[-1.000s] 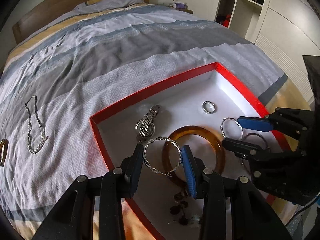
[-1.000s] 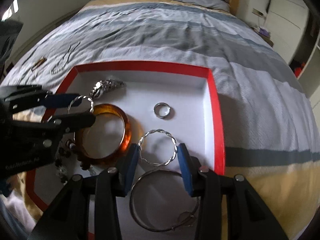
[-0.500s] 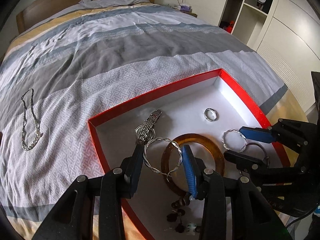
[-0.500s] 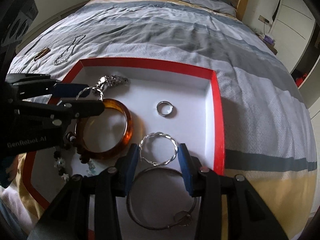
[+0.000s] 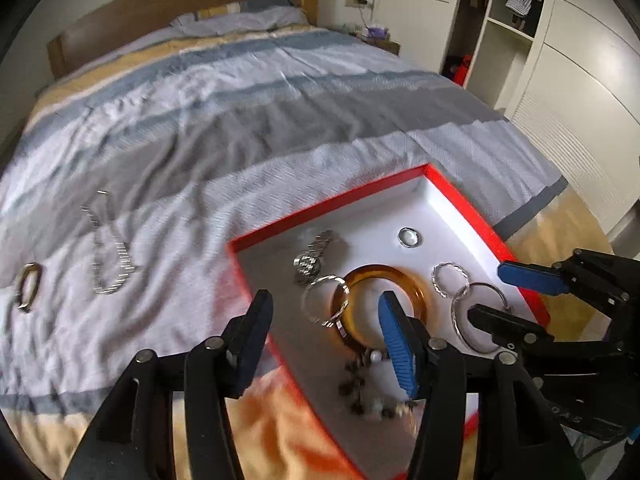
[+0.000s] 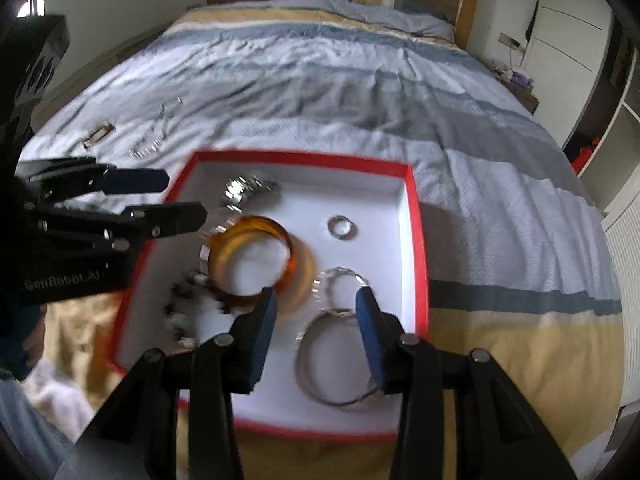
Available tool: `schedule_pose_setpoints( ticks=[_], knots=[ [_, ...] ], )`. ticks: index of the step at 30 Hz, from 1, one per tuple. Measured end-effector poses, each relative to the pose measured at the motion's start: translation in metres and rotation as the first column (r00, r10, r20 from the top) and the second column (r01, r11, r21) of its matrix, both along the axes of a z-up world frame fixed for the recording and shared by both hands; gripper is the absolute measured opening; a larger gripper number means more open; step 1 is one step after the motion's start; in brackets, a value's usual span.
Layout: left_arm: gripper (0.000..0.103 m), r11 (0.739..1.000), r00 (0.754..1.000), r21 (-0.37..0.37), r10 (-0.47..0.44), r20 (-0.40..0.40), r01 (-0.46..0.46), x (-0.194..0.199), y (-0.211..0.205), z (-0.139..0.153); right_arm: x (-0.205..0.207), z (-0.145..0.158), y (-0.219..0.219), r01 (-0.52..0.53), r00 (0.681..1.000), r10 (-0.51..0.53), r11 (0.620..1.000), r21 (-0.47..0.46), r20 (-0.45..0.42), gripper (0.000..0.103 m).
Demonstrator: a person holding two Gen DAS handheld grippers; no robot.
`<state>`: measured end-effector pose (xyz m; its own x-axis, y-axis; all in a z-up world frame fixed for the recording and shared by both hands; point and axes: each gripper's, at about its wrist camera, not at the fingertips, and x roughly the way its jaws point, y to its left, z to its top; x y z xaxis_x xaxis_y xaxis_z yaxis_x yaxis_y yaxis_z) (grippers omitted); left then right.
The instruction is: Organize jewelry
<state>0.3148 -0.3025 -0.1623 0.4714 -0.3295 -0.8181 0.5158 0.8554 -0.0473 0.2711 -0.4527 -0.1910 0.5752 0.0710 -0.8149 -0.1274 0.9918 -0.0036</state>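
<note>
A red-rimmed white box (image 5: 320, 208) (image 6: 418, 240) lies on the bedspread. Inside are an amber bangle (image 5: 384, 270) (image 6: 256, 224), a small silver ring (image 5: 409, 237) (image 6: 341, 227), a metal link bracelet (image 5: 312, 256), a thin large hoop (image 5: 460, 332) (image 6: 304, 372) and dark beads (image 5: 360, 384). One twisted silver bangle (image 5: 324, 300) leans on the amber bangle, below my left gripper (image 5: 326, 328) (image 6: 186, 198); its jaws are opening and its pads are clear of the bangle. A second twisted bangle (image 5: 450, 280) (image 6: 340, 284) rests on the box floor just past my right gripper (image 6: 316, 312) (image 5: 492, 292), which stands open and holds nothing.
A silver chain (image 5: 108, 264) (image 6: 152, 140) and a small gold piece (image 5: 28, 286) (image 6: 96, 136) lie on the striped bedspread left of the box. The wooden headboard (image 5: 180, 12) stands at the far end. White wardrobes (image 5: 580, 100) line the right side.
Both grippers have risen and drawn back from the box floor. The left jaws have widened and let go of their twisted bangle. The right's bangle now lies in the box, beyond its fingertips.
</note>
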Motion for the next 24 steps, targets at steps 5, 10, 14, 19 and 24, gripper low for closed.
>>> schedule_pose_setpoints(
  ticks=[5,10,14,19,24],
  knots=[
    [0.065,0.996,0.993,0.044,0.069,0.098,-0.074,-0.032,0.027,0.039,-0.025,0.032,0.016,0.033,0.999,-0.035,0.999,0.034,0.041,0.040],
    [0.074,0.990,0.976,0.054,0.115,0.185,-0.127,-0.065,0.056,0.072,-0.054,0.062,0.036,0.055,0.995,-0.059,0.997,0.051,0.081,0.040],
    [0.078,0.987,0.962,0.045,0.142,0.235,-0.157,-0.092,0.081,0.094,-0.077,0.084,0.056,0.058,0.991,-0.064,0.997,0.060,0.115,0.041],
    [0.082,0.982,0.945,0.024,0.174,0.275,-0.188,-0.119,0.108,0.114,-0.103,0.108,0.081,0.050,0.986,-0.061,0.996,0.072,0.156,0.042],
    [0.083,0.978,0.929,0.009,0.197,0.314,-0.210,-0.144,0.131,0.131,-0.123,0.128,0.100,0.042,0.980,-0.056,0.996,0.074,0.192,0.042]
  ],
)
